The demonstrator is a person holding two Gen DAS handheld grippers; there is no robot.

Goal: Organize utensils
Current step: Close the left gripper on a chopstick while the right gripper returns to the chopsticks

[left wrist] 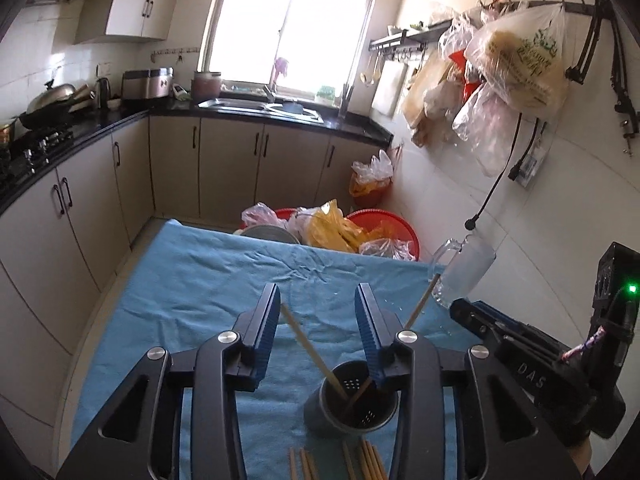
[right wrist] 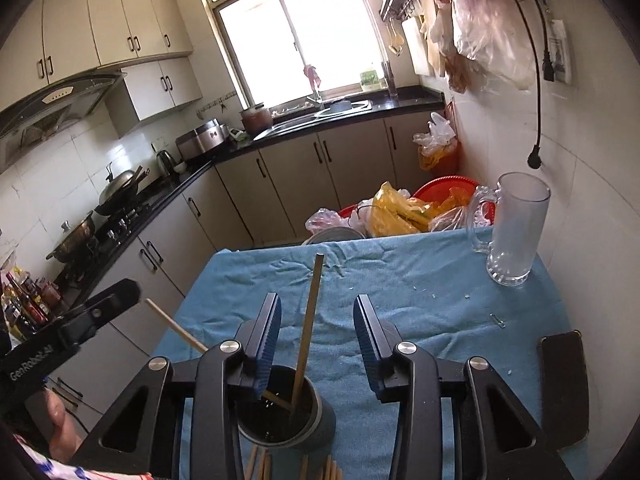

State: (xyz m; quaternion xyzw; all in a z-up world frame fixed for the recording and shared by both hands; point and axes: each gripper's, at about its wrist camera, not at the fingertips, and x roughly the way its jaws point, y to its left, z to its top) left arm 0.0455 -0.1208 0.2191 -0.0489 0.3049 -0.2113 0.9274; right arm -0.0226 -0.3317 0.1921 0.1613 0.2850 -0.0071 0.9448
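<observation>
Closest to us, more chopsticks [left wrist: 340,462] lie flat on the blue cloth [left wrist: 192,280]. Just past them stands the dark holder cup [left wrist: 352,400] with two chopsticks [left wrist: 308,348] leaning inside. Our left gripper [left wrist: 318,334] and right gripper [right wrist: 318,338] both have their jaws apart and hold nothing. Next we should reach low, pinch one stick mid-way, and drop it in gently. Farther back stands a glass mug [right wrist: 514,228].

light: daylight from the window [left wrist: 294,28], blown out to white | room: bright walls, dimmer under the cabinets [right wrist: 108,36] | glare: sheen on the black counter [left wrist: 100,128] | focus: mostly sharp, hanging plastic bags [left wrist: 516,68] softly blurred | distortion: strong fisheye bending, dark vignette at corners
</observation>
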